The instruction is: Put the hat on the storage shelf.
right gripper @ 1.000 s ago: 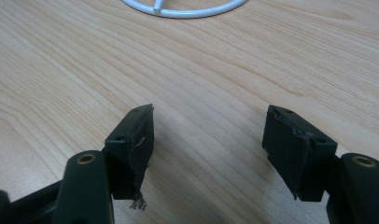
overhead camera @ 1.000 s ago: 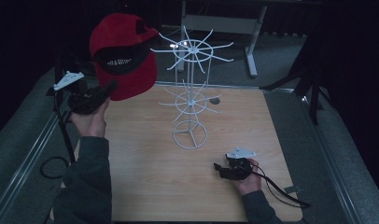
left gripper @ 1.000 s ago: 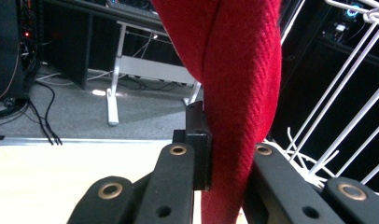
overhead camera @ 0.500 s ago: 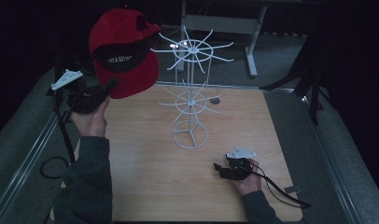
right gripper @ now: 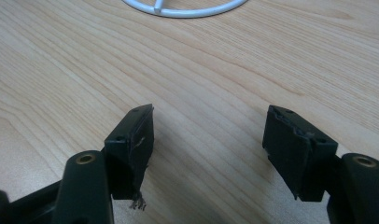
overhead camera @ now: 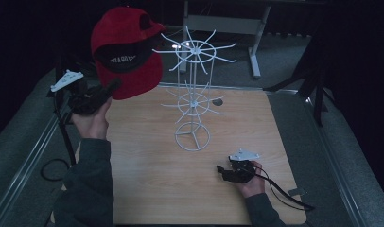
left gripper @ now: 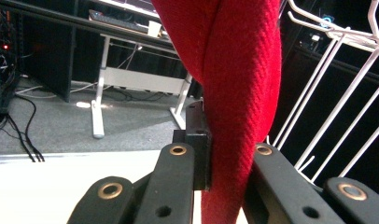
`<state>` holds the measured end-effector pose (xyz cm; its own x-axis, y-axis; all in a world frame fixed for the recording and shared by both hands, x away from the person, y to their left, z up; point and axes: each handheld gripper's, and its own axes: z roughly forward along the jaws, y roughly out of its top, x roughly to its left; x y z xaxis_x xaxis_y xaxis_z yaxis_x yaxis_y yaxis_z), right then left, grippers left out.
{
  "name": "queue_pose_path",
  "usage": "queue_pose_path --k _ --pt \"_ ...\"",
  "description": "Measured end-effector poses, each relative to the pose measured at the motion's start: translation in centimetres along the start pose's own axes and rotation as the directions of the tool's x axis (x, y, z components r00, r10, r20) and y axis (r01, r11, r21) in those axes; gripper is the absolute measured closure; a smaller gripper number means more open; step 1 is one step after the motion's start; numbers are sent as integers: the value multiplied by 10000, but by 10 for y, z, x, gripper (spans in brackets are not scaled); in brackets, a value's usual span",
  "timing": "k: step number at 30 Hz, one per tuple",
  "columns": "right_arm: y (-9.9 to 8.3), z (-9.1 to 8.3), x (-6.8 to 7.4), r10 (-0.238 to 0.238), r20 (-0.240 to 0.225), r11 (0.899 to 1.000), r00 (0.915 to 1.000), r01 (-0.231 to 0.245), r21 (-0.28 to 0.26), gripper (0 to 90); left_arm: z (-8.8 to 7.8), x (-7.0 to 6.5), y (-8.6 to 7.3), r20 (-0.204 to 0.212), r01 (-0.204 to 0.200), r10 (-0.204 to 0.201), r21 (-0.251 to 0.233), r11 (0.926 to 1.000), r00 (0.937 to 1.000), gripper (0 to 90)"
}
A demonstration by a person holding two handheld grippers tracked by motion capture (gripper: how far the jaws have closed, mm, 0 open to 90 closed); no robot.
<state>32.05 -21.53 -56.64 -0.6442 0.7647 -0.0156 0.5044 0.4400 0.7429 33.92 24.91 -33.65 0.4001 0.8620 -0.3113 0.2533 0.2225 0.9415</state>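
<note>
A red cap with a black underside hangs in the air at the upper left, beside the top arms of a white wire rack. My left gripper is shut on the cap's brim. In the left gripper view the red fabric is pinched between the black jaws of the left gripper, with rack arms just to the right. My right gripper rests low on the wooden table in front of the rack's base. The right gripper is open, with bare wood between its pads.
The rack's round base ring lies just beyond the right gripper. Grey padded borders with metal rails flank the table. A desk frame stands behind in the dark. A cable trails from the right gripper.
The cap has tipped slightly up and toward the rack's top in the left gripper. Both hands have kept their places.
</note>
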Motion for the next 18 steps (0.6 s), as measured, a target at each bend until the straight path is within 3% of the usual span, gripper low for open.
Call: queue_pose_path --k 18 --pt "0 0 0 -1 -1 10000 10000 1 1 334 1 -1 -1 462 -161 155 128 9998 9988 861"
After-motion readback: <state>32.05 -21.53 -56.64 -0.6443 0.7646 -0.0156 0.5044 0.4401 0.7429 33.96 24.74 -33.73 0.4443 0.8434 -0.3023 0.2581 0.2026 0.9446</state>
